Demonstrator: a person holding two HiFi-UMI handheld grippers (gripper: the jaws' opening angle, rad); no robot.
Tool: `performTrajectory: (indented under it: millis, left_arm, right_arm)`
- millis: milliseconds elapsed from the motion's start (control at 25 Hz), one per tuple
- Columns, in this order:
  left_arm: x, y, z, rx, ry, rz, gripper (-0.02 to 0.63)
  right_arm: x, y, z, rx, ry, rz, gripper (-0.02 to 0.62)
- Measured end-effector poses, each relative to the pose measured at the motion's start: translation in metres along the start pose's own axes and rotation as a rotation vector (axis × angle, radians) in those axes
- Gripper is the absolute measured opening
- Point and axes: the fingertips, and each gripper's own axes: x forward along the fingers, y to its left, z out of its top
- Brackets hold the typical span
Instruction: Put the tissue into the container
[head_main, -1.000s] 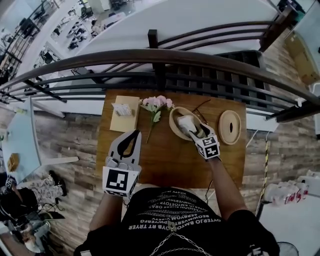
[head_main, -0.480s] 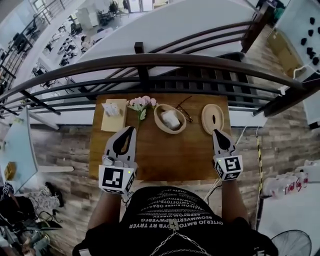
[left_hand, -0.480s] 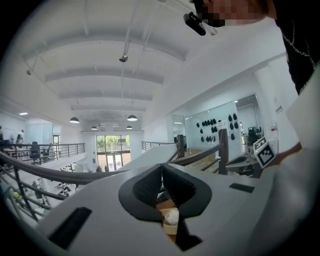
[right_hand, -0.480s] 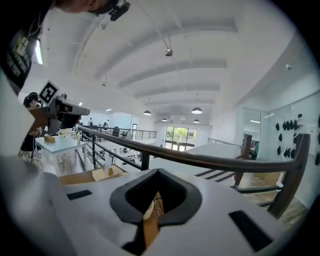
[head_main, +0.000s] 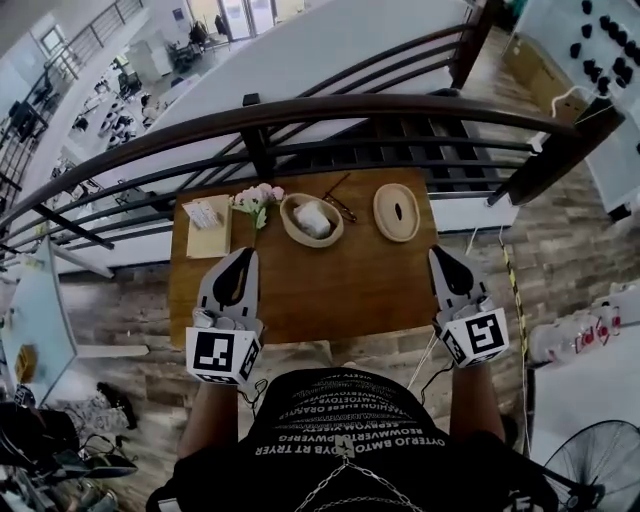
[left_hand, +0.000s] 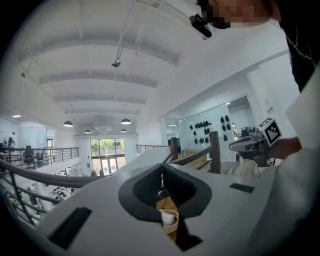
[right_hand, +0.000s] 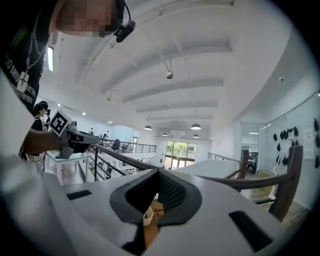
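A white tissue (head_main: 314, 218) lies inside the oval wooden container (head_main: 292, 228) at the back middle of the wooden table (head_main: 340, 285). Neither gripper touches it. My left gripper (head_main: 247, 254) hovers over the table's front left, its jaws together and empty. Off the table's front right corner, my right gripper (head_main: 436, 252) is shut too, with nothing in it. Through the left gripper view's jaw hollow I see the container (left_hand: 170, 223) with the tissue (left_hand: 165, 216) in it. In the right gripper view the jaw tips (right_hand: 159, 172) meet, and the container (right_hand: 147, 216) shows below.
An oval wooden lid (head_main: 396, 212) lies right of the container, with glasses (head_main: 338, 200) between them. Pink flowers (head_main: 256, 196) and a tissue box (head_main: 204, 215) on a light board sit at the back left. A dark railing (head_main: 300, 115) runs behind the table.
My right gripper has left the container, drawn back toward me to the table's front right and shut; the tissue stays in the container. The left gripper has hardly moved.
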Motion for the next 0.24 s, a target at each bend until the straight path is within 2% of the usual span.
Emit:
performTrajectory:
  millis: [240]
  left_arm:
    - [-0.014,-0.012,0.001,0.012,0.0,0.016,0.031]
  right_arm:
    - [-0.012,0.002,0.008,-0.025,-0.027,0.015,0.014]
